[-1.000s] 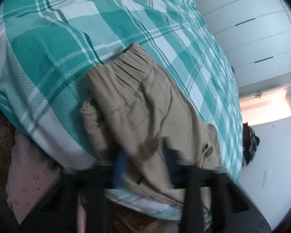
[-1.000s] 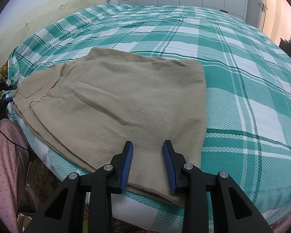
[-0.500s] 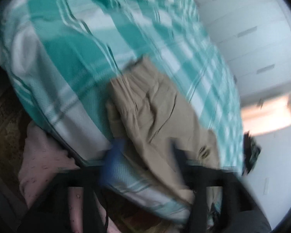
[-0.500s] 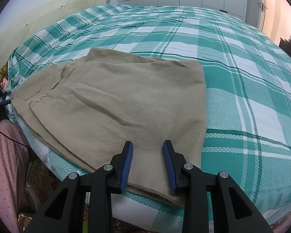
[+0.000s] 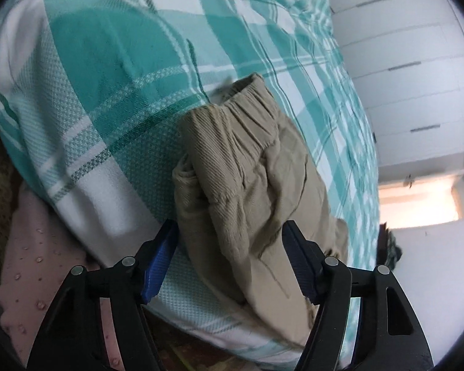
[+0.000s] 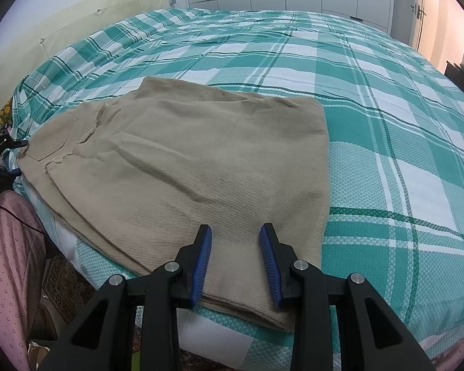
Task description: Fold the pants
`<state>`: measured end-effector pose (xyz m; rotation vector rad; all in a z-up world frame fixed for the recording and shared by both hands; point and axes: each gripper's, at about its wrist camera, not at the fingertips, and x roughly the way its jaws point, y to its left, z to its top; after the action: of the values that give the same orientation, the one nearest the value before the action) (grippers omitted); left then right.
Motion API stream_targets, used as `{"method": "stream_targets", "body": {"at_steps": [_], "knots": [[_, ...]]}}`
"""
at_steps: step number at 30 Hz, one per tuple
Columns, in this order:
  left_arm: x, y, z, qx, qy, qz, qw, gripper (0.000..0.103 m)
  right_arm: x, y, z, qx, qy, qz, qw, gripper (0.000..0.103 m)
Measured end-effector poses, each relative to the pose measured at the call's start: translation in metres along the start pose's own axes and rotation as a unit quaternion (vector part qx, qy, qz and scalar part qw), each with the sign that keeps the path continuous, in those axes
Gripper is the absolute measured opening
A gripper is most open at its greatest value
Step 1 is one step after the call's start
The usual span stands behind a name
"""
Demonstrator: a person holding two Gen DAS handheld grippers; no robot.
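The beige corduroy pants (image 6: 182, 167), already folded to a broad rectangle, lie flat on the teal-and-white plaid bedspread (image 6: 386, 142) near the bed's edge, with their long axis running across in front of the right gripper (image 6: 235, 261), from the pocket and waistband end far off to its left to a square folded edge on its right. That gripper hovers just at the near edge of the cloth, its blue-padded jaws standing moderately apart with nothing between them. The left gripper (image 5: 232, 261) looks along the pants from the elastic waistband (image 5: 247, 105) end, jaws spread wide on either side of the bunched corner, which lies directly ahead; whether the pads touch the fabric cannot be told. Each gripper seems nearest its own end, so the next fold probably brings one end toward the other. The layers underneath are hidden, and the left view is blurred toward its rim.
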<state>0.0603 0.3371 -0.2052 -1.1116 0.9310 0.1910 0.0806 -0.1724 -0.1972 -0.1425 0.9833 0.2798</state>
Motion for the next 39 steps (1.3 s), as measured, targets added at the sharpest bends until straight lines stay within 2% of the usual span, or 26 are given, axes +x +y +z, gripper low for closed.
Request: {"method": "stream_targets", "body": {"at_steps": [2, 3, 5, 7, 8, 10, 12, 14, 15, 17, 19, 20, 21, 22, 23, 26, 28, 30, 33, 34, 36, 37, 39], "knots": [[-0.005, -0.003, 0.000, 0.010, -0.007, -0.001, 0.9999, 0.026, 0.000, 0.001, 0.001, -0.002, 0.001, 0.000, 1.000, 0.034], [-0.011, -0.007, -0.001, 0.021, -0.017, 0.009, 0.9996, 0.018, -0.001, 0.001, 0.003, -0.006, 0.009, -0.001, 1.000, 0.034], [-0.013, -0.009, -0.003, 0.028, -0.019, 0.008, 0.9994, 0.014, -0.011, 0.008, 0.013, -0.019, 0.037, -0.017, 0.999, 0.034], [-0.016, -0.012, -0.005, 0.038, -0.024, 0.009, 0.9990, 0.014, -0.024, 0.017, 0.027, -0.028, 0.039, -0.032, 0.998, 0.034], [-0.017, -0.013, -0.006, 0.047, -0.027, 0.014, 0.9984, 0.014, -0.034, 0.026, 0.041, -0.032, 0.027, -0.001, 0.999, 0.034], [-0.011, -0.016, -0.006, 0.066, -0.032, 0.032, 0.9968, 0.018, -0.036, 0.046, 0.071, -0.038, 0.032, 0.075, 0.996, 0.034], [-0.008, -0.015, -0.006, 0.067, -0.033, 0.039, 0.9965, 0.027, -0.025, 0.068, 0.103, -0.040, 0.042, 0.143, 0.988, 0.034], [-0.007, -0.012, -0.004, 0.058, -0.038, 0.037, 0.9969, 0.036, 0.005, 0.096, 0.142, -0.034, 0.063, 0.203, 0.976, 0.034], [-0.006, -0.011, -0.003, 0.054, -0.041, 0.035, 0.9971, 0.037, 0.020, 0.107, 0.154, -0.030, 0.074, 0.218, 0.973, 0.034], [-0.004, -0.006, -0.001, 0.040, -0.043, 0.022, 0.9980, 0.033, 0.070, 0.131, 0.183, -0.007, 0.108, 0.247, 0.963, 0.034], [-0.002, -0.001, -0.001, 0.034, -0.045, 0.016, 0.9983, 0.029, 0.120, 0.146, 0.194, 0.012, 0.156, 0.243, 0.957, 0.033], [-0.001, -0.001, -0.001, 0.034, -0.046, 0.016, 0.9983, 0.027, 0.146, 0.152, 0.196, 0.011, 0.181, 0.217, 0.959, 0.029], [-0.002, 0.000, -0.001, 0.034, -0.046, 0.015, 0.9982, 0.027, 0.172, 0.153, 0.197, 0.010, 0.201, 0.171, 0.964, 0.025], [-0.002, 0.000, -0.002, 0.037, -0.046, 0.013, 0.9982, 0.027, 0.184, 0.153, 0.198, 0.015, 0.207, 0.152, 0.966, 0.018], [-0.003, -0.001, -0.002, 0.040, -0.045, 0.013, 0.9981, 0.027, 0.184, 0.153, 0.202, 0.021, 0.197, 0.153, 0.968, 0.018], [-0.002, 0.003, -0.001, 0.042, -0.043, 0.005, 0.9982, 0.029, 0.154, 0.148, 0.218, 0.041, 0.135, 0.202, 0.969, 0.018], [-0.001, 0.008, 0.001, 0.029, -0.039, -0.007, 0.9988, 0.031, 0.146, 0.148, 0.232, 0.036, 0.112, 0.189, 0.975, 0.018], [-0.001, 0.012, 0.001, 0.014, -0.038, -0.017, 0.9990, 0.031, 0.164, 0.144, 0.241, 0.050, 0.128, 0.175, 0.975, 0.018], [-0.002, 0.013, -0.003, 0.006, -0.041, -0.024, 0.9989, 0.031, 0.215, 0.137, 0.229, 0.089, 0.209, 0.151, 0.962, 0.015], [-0.002, 0.012, -0.003, 0.009, -0.042, -0.023, 0.9988, 0.031, 0.220, 0.132, 0.226, 0.102, 0.213, 0.153, 0.960, 0.011], [-0.003, 0.012, -0.004, 0.013, -0.044, -0.021, 0.9987, 0.031, 0.204, 0.130, 0.231, 0.099, 0.178, 0.155, 0.967, 0.014], [-0.003, 0.012, -0.004, 0.015, -0.044, -0.021, 0.9987, 0.031, 0.184, 0.133, 0.232, 0.077, 0.155, 0.163, 0.971, 0.015], [-0.003, 0.012, -0.003, 0.015, -0.043, -0.023, 0.9987, 0.030, 0.142, 0.146, 0.224, 0.022, 0.125, 0.195, 0.972, 0.015]]}}
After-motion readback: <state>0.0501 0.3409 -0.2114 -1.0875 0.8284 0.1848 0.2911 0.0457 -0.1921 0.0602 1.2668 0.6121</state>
